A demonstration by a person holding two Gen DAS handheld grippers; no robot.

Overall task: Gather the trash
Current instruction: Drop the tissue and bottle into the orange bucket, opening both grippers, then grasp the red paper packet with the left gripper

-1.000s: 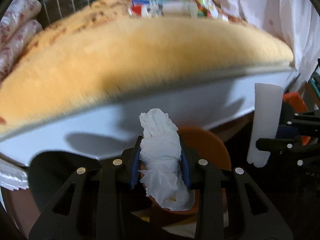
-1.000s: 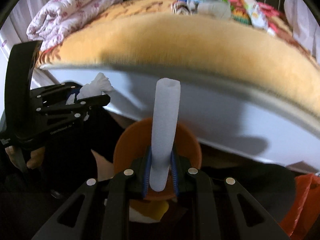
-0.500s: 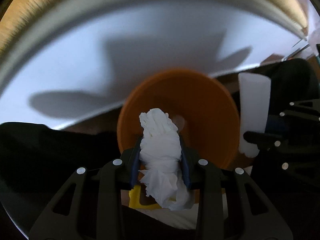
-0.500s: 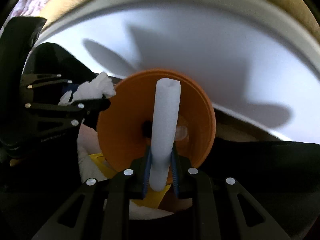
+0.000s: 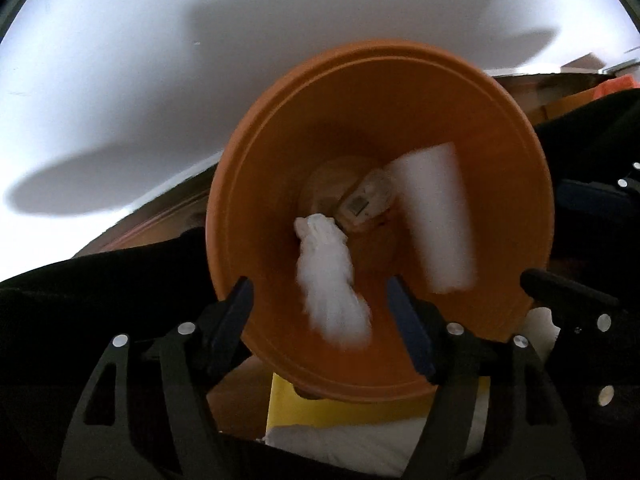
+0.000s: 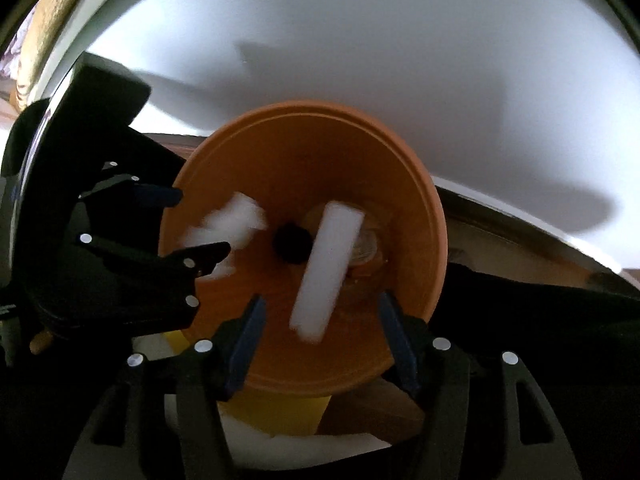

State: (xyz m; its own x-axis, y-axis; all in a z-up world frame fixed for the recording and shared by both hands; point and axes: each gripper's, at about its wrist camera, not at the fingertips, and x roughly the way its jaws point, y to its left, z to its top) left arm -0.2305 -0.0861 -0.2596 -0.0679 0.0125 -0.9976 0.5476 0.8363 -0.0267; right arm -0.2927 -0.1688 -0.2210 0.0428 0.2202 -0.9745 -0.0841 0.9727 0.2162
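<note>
An orange bin opens below both grippers; it also shows in the right wrist view. My left gripper is open above the bin's mouth. A crumpled white tissue is blurred in free fall inside the bin, apart from the fingers. My right gripper is open too. A white paper tube falls tilted into the bin; it also shows in the left wrist view. The tissue shows in the right wrist view beside the left gripper's fingers. A clear plastic item lies at the bin's bottom.
A white bed side panel rises just behind the bin. A yellow object and white material lie under the bin's near rim. A dark round item sits in the bin.
Both grippers have opened over the bin. The tissue has left the left gripper and the paper tube has left the right one; both are dropping into the bin.
</note>
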